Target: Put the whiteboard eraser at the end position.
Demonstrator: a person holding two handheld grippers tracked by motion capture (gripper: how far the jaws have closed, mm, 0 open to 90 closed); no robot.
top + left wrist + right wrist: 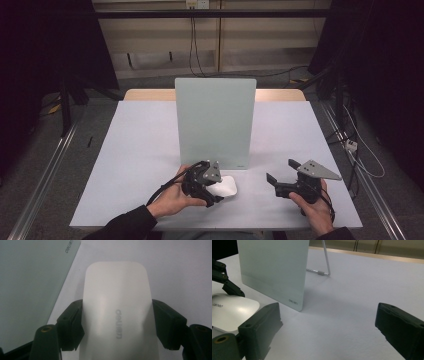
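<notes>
The left hand-held gripper point(218, 188) is sitting near the table's point(135, 150) front edge, its jaws clamping the two long sides of a flat white rounded device point(117, 312) that is lying on the table just in front of the upright pale-green board point(215, 122). The right hand-held gripper point(282, 171) is hovering beside the device, to the right of the board's lower corner, jaws standing wide apart and gripping nothing. Behind the board, a thin metal stand point(325, 262) is propping it up.

One white eraser point(223, 187), one upright whiteboard point(215, 120), two claws.
</notes>
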